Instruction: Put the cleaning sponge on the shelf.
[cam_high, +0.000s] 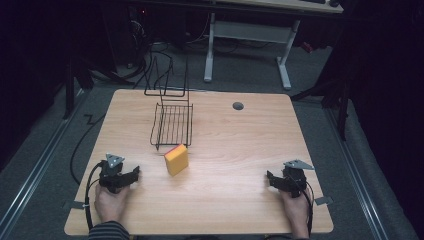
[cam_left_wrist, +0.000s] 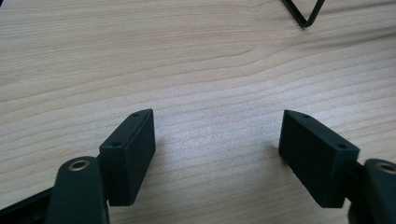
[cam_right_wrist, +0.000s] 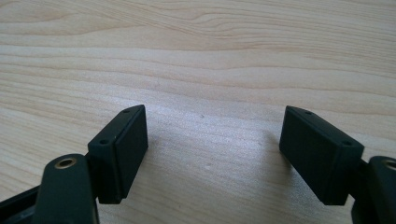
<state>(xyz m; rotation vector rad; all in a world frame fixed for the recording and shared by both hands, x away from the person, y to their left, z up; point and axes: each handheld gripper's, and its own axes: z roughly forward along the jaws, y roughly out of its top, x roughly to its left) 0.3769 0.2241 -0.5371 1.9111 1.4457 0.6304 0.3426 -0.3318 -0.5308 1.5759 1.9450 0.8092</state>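
A yellow sponge (cam_high: 176, 159) with a pink-red top edge lies near the middle of the wooden table (cam_high: 235, 150), just in front of a black wire rack (cam_high: 172, 123). My left gripper (cam_high: 134, 174) rests at the front left of the table, left of the sponge, open with nothing between its jaws. In the left gripper view the left gripper (cam_left_wrist: 217, 128) has its jaws wide apart over bare wood, and a corner of the wire rack (cam_left_wrist: 303, 11) shows at the top. My right gripper (cam_high: 270, 178) rests at the front right, open and empty. The right gripper (cam_right_wrist: 212, 123) stands over bare wood.
A round grey cable hole (cam_high: 238, 105) sits near the table's far edge. Behind the table are a white desk frame (cam_high: 247, 47), cables on the floor and dark stands. Metal rails (cam_high: 40, 165) run along the floor on both sides.
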